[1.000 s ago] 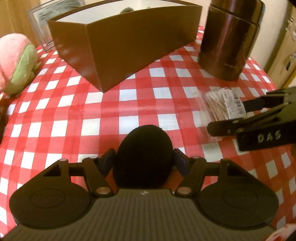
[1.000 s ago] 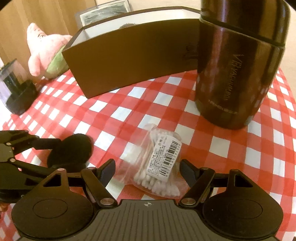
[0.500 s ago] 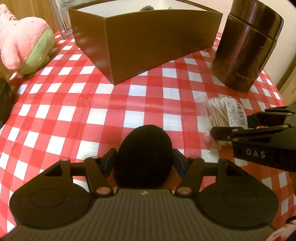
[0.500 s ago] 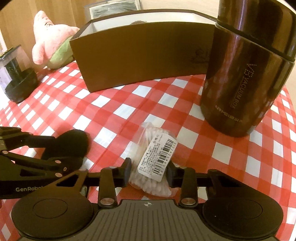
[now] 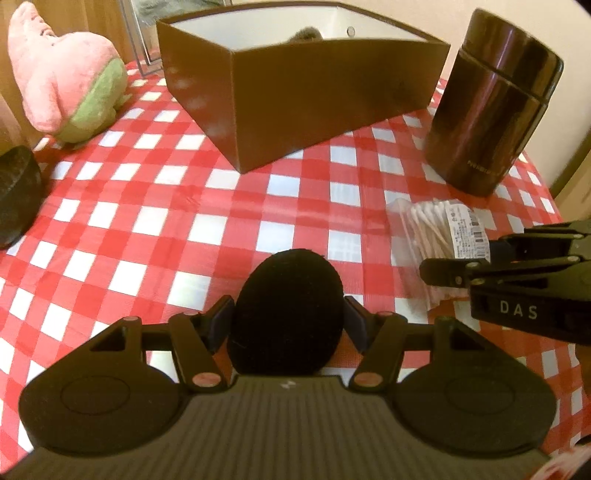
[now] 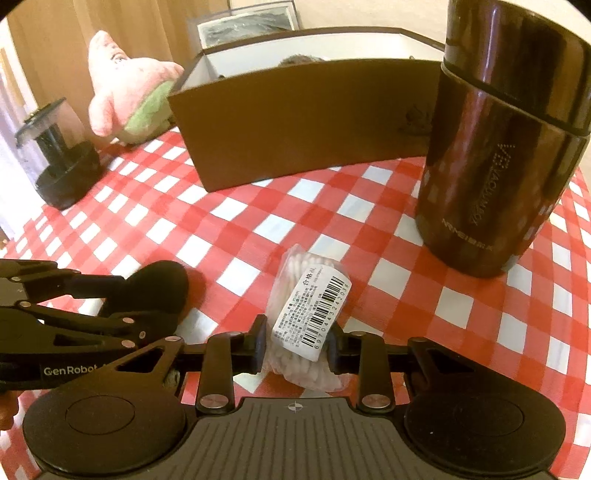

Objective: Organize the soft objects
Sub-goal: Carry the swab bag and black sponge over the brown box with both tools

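Note:
A black soft foam ball (image 5: pixel 288 295) sits between the pads of my left gripper (image 5: pixel 288 319), which is shut on it just above the checked cloth. In the right wrist view the same ball (image 6: pixel 162 284) shows at the left. A clear bag of cotton swabs (image 6: pixel 314 306) with a barcode label lies in my right gripper (image 6: pixel 295 341); its jaws are closing and the pads press the bag's sides. The bag (image 5: pixel 436 229) shows at the right in the left wrist view too. A pink and green plush toy (image 5: pixel 66 81) lies far left. Beyond both grippers stands an open brown box (image 5: pixel 314 110).
A tall dark vacuum flask (image 6: pixel 506 147) stands at the right, close to the swab bag. A black and clear device (image 6: pixel 62 162) sits at the table's left edge. Behind the box leans a picture frame (image 6: pixel 247 26). The red checked tablecloth (image 5: pixel 166 229) covers the table.
My right gripper's jaws have come together from wide apart onto the swab bag. The left gripper has rolled a little and keeps hold of the black ball.

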`<state>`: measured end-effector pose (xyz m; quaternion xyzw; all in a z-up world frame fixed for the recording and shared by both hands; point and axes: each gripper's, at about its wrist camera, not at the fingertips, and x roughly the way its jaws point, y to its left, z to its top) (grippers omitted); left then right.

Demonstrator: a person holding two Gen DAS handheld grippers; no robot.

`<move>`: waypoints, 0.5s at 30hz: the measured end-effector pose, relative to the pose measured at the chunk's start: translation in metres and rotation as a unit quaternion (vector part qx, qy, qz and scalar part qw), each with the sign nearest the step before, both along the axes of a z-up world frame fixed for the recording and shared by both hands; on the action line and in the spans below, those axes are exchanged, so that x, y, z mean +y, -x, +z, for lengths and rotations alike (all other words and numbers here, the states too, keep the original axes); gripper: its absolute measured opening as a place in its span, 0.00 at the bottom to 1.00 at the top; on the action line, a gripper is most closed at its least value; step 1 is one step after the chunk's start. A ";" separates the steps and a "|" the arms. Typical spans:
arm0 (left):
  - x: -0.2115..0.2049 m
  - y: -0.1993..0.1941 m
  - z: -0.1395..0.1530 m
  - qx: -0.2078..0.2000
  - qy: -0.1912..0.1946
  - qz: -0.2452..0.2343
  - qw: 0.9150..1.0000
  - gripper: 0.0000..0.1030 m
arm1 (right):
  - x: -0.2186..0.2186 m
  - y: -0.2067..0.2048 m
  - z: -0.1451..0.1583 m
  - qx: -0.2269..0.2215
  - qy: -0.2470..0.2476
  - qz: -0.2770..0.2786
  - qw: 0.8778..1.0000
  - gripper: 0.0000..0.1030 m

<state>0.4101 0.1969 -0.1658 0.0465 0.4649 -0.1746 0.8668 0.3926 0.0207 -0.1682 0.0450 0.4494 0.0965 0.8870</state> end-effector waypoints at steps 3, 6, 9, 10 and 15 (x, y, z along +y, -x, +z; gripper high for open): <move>0.004 0.003 0.010 -0.010 0.004 0.005 1.000 0.59 | -0.001 0.003 0.007 -0.005 -0.007 0.005 1.000 0.31; 0.010 0.006 0.024 -0.022 0.012 0.013 1.000 0.59 | -0.001 0.006 0.018 -0.011 -0.015 0.010 1.000 0.30; 0.015 0.009 0.040 -0.038 0.017 0.019 0.999 0.59 | -0.001 0.008 0.034 -0.023 -0.022 0.018 0.999 0.30; 0.016 0.009 0.047 -0.046 0.017 0.020 0.999 0.59 | -0.001 0.008 0.038 -0.027 -0.022 0.021 0.999 0.30; 0.022 0.004 0.077 -0.077 0.025 0.030 0.996 0.59 | -0.004 0.004 0.067 -0.054 -0.027 0.030 0.998 0.30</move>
